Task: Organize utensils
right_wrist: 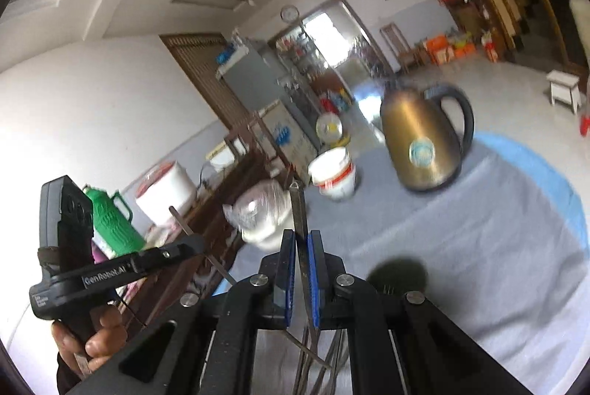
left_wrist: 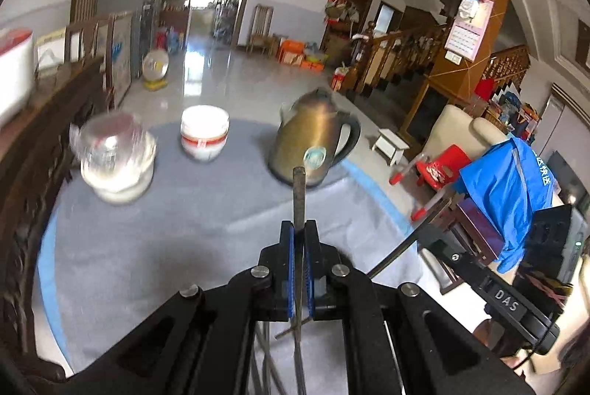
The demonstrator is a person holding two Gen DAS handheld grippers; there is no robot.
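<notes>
1. We hold our left gripper [left_wrist: 299, 229] above the table [left_wrist: 184, 240], its blue-padded jaws pinching a thin metal utensil handle [left_wrist: 298, 188] that stands almost upright and pokes past the fingertips toward the kettle [left_wrist: 313, 137].
2. Below that gripper, more thin metal rods [left_wrist: 291, 332] cross one another; we cannot tell what kind of utensils they are.
3. Our right gripper [right_wrist: 299, 242] is likewise clamped on a flat metal strip [right_wrist: 299, 210], which rises between its blue pads and ends in a pointed tip.
4. Beneath the right gripper, several metal stems [right_wrist: 313, 358] fan out and cross; their ends are hidden by the gripper's body.
5. In the right wrist view, the left gripper appears at the lower left, held in a hand [right_wrist: 92, 339], with its metal piece sticking out on both sides of the closed fingers.
6. The table wears a grey cloth with a blue border [right_wrist: 564, 181].
7. On the far side stand the brass-coloured kettle with a black handle, a stack of white bowls [left_wrist: 204, 133] with a red band, and a bowl wrapped in clear plastic [left_wrist: 114, 155]; all three are well apart from both grippers.
8. Both views are blurred.
</notes>
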